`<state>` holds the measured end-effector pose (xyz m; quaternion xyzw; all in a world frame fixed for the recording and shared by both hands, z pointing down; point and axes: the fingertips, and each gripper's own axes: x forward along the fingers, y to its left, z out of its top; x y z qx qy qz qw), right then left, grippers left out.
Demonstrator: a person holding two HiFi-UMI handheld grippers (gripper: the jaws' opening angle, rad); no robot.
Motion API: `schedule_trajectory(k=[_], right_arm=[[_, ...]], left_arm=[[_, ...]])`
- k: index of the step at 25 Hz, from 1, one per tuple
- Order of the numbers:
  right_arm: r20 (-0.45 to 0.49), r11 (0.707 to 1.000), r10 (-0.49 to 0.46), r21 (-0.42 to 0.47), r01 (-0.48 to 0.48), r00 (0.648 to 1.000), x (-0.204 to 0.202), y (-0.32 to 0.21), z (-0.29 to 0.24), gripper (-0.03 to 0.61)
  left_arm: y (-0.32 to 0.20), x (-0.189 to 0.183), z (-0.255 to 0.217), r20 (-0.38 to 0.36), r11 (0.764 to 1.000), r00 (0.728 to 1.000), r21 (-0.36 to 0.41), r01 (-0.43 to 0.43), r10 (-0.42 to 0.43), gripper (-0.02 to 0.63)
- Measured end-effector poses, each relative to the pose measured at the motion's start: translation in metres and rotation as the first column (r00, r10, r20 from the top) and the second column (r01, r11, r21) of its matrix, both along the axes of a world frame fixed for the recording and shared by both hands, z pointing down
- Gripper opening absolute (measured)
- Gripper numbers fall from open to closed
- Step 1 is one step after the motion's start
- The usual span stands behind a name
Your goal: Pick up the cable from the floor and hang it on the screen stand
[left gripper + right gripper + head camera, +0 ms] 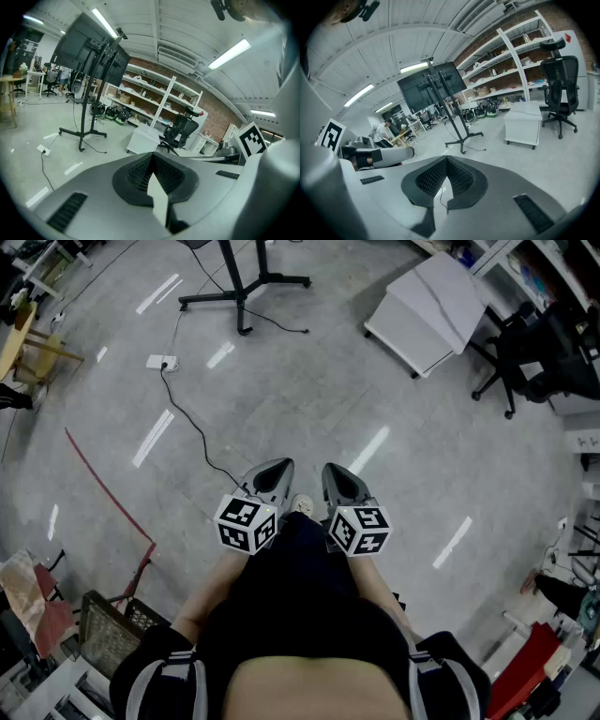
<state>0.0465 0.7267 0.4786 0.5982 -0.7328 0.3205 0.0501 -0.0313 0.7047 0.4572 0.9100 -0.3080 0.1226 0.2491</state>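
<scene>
Grippers sit nearest, held side by side at the person's waist, well short of the screen stand (pixel 242 298) and both aimed toward it; the left gripper (pixel 278 469) has its jaws brought together at the tips with nothing between them; the right gripper (pixel 446 159) is likewise closed and empty. At the person's left side, on the side away from the stand, a wire basket (pixel 108 629) sits on the floor (pixel 309 399); what it holds cannot be made out. Just on the stand side of the left gripper lies the near end of the black cable (pixel 198 430), flat on the grey floor; it snakes off toward the stand and reaches a white power strip (pixel 161 362), which lies near the stand's left foot but apart from it; neither gripper touches the cable. A red line (pixel 108 486) crosses the floor left of the cable, angled away from the stand. Right of the stand is a white cabinet (pixel 427 310), closed; right of that, a black office chair (pixel 530 348). Beyond the stand, open shelves (pixel 154 101) carry boxes and other items too small to name.
</scene>
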Motion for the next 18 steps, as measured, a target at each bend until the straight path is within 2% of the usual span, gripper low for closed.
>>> schedule_trajectory(k=[10,15,18], right_arm=[[-0.040,0.997,-0.057,0.048,0.059,0.998,-0.003,0.008,-0.004,0.022],[0.025,0.996,-0.041,0.075,0.039,0.999,0.000,0.004,-0.008,0.023],[0.019,0.997,-0.031,0.076,0.030,0.999,-0.002,-0.002,-0.008,0.023]], left_arm=[[0.007,-0.006,-0.001,0.006,0.994,0.995,0.048,0.103,-0.104,0.003],[0.012,-0.006,0.000,-0.002,0.990,0.991,0.052,0.132,-0.132,0.003],[0.007,-0.010,0.002,0.000,0.990,0.991,0.054,0.132,-0.132,0.003]])
